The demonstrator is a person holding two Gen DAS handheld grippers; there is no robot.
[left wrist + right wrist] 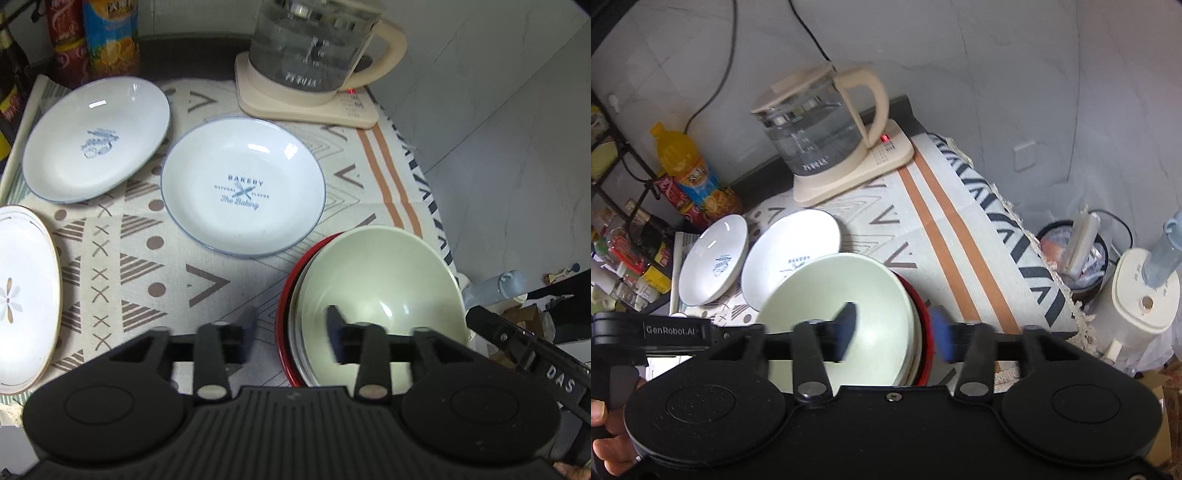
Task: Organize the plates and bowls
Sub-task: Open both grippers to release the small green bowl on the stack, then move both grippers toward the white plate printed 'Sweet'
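Both grippers, left gripper (291,325) and right gripper (892,325), spread wide astride opposite rims of green bowl (384,280), pinching nothing. Best lifted evenly, kept level, clear of tablecloth's (155,273) right edge.

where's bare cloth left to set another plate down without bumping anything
Free: the patterned cloth between the gold-rimmed plate, the bakery plate and the green bowl stack; also the orange-striped strip right of the stack, below the kettle base. Crowded: the back left, where the second printed plate sits against the bottles.
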